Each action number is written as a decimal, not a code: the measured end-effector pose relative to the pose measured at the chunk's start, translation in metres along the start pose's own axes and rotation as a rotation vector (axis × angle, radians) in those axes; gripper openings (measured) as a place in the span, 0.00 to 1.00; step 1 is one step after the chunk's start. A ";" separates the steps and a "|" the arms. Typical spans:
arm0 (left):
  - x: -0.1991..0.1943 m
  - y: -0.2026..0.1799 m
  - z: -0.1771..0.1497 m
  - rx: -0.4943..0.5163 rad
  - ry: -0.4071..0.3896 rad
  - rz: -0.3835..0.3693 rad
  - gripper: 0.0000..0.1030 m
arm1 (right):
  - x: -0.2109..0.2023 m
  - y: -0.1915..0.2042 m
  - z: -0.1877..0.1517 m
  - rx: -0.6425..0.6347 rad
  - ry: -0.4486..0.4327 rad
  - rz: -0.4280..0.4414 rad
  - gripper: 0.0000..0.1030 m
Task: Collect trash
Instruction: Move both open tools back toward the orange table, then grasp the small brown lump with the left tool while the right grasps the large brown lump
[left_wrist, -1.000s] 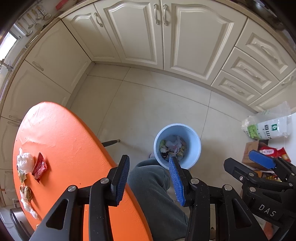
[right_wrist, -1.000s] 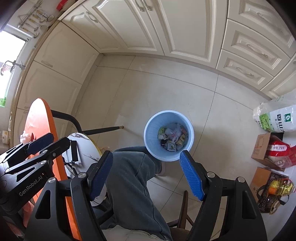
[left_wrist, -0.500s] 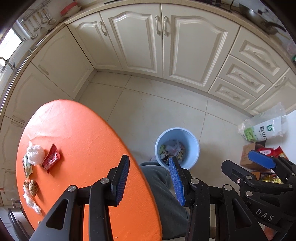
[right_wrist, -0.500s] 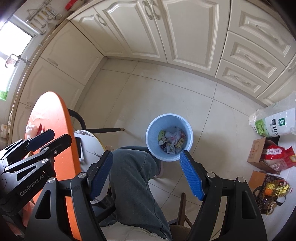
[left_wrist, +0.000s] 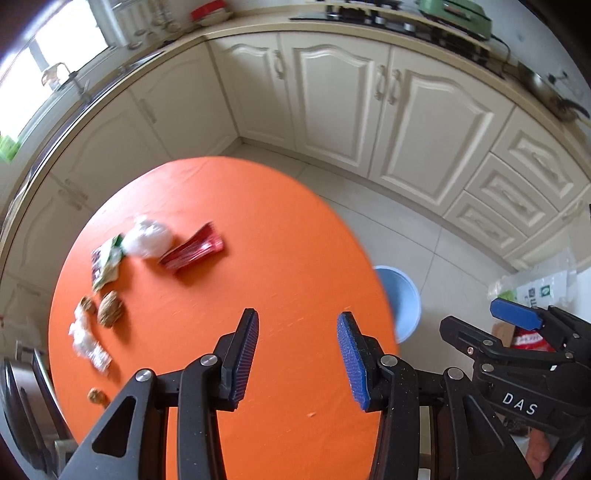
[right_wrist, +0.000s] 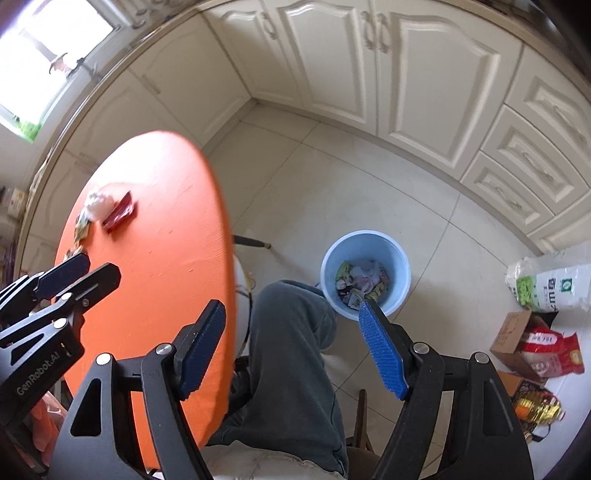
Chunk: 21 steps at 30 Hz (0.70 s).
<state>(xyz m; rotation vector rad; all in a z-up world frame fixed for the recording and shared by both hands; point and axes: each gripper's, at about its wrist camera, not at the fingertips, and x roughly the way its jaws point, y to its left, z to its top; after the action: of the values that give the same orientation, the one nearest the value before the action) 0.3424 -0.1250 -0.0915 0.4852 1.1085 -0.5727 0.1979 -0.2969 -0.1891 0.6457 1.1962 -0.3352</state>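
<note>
Trash lies on the left of the round orange table (left_wrist: 280, 229): a red wrapper (left_wrist: 194, 250), a crumpled white plastic bag (left_wrist: 149, 239), a green-and-white packet (left_wrist: 105, 264), walnut shells (left_wrist: 109, 313) and clear wrap (left_wrist: 88, 345). My left gripper (left_wrist: 297, 356) is open and empty above the table's near side. My right gripper (right_wrist: 291, 345) is open and empty over the person's leg (right_wrist: 291, 354). The blue trash bin (right_wrist: 365, 273) on the floor holds several wrappers. The red wrapper also shows in the right wrist view (right_wrist: 119, 214).
Cream cabinets (left_wrist: 369, 110) run along the far wall. A white sack (right_wrist: 550, 284), a cardboard box (right_wrist: 511, 332) with a red bag and an oil bottle (right_wrist: 537, 406) stand on the floor at the right. A chair (left_wrist: 26, 398) is at the table's left.
Both grippers have risen and tilted up. The left one has swung left over the table, so the trash pile now lies ahead of it. Both stay open.
</note>
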 end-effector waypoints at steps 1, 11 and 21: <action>-0.006 0.011 -0.006 -0.023 -0.002 0.008 0.40 | 0.001 0.009 -0.001 -0.019 0.004 0.004 0.74; -0.051 0.128 -0.069 -0.288 -0.023 0.099 0.40 | 0.013 0.122 -0.007 -0.256 0.035 0.048 0.74; -0.055 0.236 -0.125 -0.541 0.019 0.123 0.48 | 0.040 0.241 -0.015 -0.457 0.089 0.073 0.74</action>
<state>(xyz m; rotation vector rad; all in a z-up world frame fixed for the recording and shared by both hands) 0.3910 0.1426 -0.0684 0.0861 1.1872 -0.1453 0.3360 -0.0964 -0.1608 0.3061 1.2758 0.0329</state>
